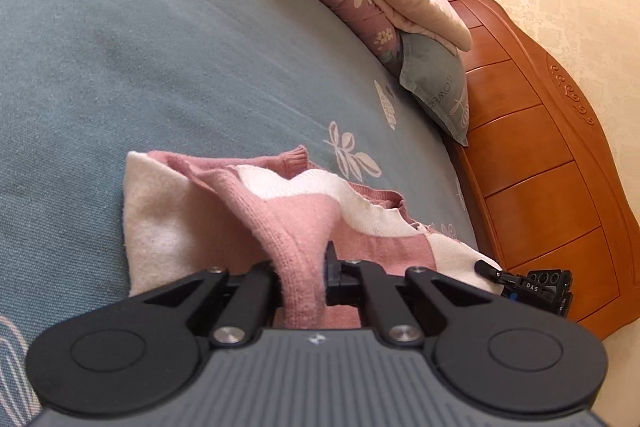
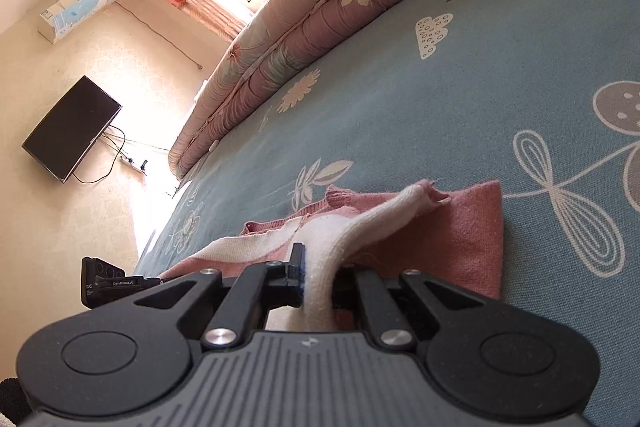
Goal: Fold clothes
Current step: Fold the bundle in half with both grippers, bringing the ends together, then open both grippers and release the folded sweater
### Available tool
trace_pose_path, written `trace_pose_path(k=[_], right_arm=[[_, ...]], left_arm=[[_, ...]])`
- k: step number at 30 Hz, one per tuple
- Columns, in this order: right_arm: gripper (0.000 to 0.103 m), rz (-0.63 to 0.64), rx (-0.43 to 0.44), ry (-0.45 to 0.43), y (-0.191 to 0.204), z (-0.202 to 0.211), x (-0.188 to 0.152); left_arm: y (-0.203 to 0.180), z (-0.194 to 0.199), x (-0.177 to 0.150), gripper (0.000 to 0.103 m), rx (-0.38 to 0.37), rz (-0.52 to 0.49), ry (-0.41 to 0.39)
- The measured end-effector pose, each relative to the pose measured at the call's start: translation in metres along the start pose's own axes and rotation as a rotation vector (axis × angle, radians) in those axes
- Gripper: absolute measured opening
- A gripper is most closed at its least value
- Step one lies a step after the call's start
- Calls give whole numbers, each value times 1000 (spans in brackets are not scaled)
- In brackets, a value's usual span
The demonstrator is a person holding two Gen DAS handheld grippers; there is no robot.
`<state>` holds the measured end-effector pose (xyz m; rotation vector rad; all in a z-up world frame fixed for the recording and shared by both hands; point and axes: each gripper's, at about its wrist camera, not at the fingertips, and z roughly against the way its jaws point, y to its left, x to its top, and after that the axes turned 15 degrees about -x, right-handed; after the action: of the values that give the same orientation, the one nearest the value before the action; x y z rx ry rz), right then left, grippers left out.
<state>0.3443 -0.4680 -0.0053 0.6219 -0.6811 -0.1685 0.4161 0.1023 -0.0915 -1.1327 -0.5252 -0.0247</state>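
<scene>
your left gripper (image 1: 303, 267) clamps pink sweater (image 1: 280, 211) fold | right gripper (image 2: 320, 275) clamps its white band | on bed (image 1: 140, 59)

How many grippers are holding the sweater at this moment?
2. The left gripper pinches a pink fold of the sweater near the bed's edge; the right gripper pinches a cream fold.

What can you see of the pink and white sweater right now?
The sweater is a soft knit in pink and cream-white blocks with ribbed pink edging. It lies bunched and partly folded on the blue-grey floral bedsheet. The left gripper pinches a raised pink fold; the right gripper pinches a lifted cream fold. The rest rests flat on the bed.
</scene>
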Motion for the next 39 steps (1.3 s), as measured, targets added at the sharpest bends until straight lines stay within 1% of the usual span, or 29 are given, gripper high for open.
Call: trace_pose_path(k=[3, 6, 7, 9, 11, 13, 16, 17, 19, 20, 21, 22, 23, 26, 28, 31, 33, 35, 37, 39], right_arm=[[6, -18, -34, 10, -9, -2, -2], [7, -42, -88, 67, -26, -14, -15], [7, -50, -105, 90, -32, -21, -21], [7, -75, -104, 111, -41, -27, -30], [7, -114, -78, 97, -46, -26, -34], [7, -99, -73, 83, -42, -20, -37], [8, -90, -66, 72, -40, -11, -41], [11, -101, -67, 80, -42, -11, -44], [13, -116, -73, 89, -46, -8, -49], [14, -115, -72, 75, -46, -2, -51], [18, -118, -65, 62, -45, 5, -54], [26, -121, -61, 48, -45, 12, -56], [29, -125, -64, 34, -45, 19, -59], [29, -130, -85, 9, -44, 41, -69], [29, -118, -116, -22, -39, 58, -76], [30, -44, -168, -75, -20, 78, -77], [34, 31, -173, -99, 1, 81, -72], [45, 112, -171, -97, 23, 70, -67], [46, 167, -181, -65, 36, 50, -68], [46, 193, -216, -16, 36, 25, -73]], left_arm=[[14, -5, -2, 3, 34, 38, 2], [28, -10, -4, 3, 67, 76, 4], [35, -12, -6, 3, 72, 96, 3], [33, -11, -7, 3, 64, 95, -8], [30, -10, -8, 3, 54, 87, -21], [26, -9, -8, 3, 44, 78, -33], [35, -12, -10, 4, 51, 99, -32], [38, -13, -11, 4, 54, 107, -31], [42, -13, -13, 6, 52, 118, -35], [41, -11, -15, 6, 46, 119, -42], [40, -9, -16, 6, 39, 120, -49], [39, -7, -17, 9, 45, 116, -52], [38, -4, -18, 9, 58, 109, -52], [33, 9, -23, 10, 91, 90, -57], [25, 20, -27, 10, 144, 55, -61], [4, 36, -32, 11, 232, -40, -61], [-18, 38, -35, 15, 282, -135, -42], [-40, 32, -40, 20, 293, -225, -14], [-62, 20, -47, 28, 278, -319, 23], [-71, 12, -56, 35, 240, -352, 50]])
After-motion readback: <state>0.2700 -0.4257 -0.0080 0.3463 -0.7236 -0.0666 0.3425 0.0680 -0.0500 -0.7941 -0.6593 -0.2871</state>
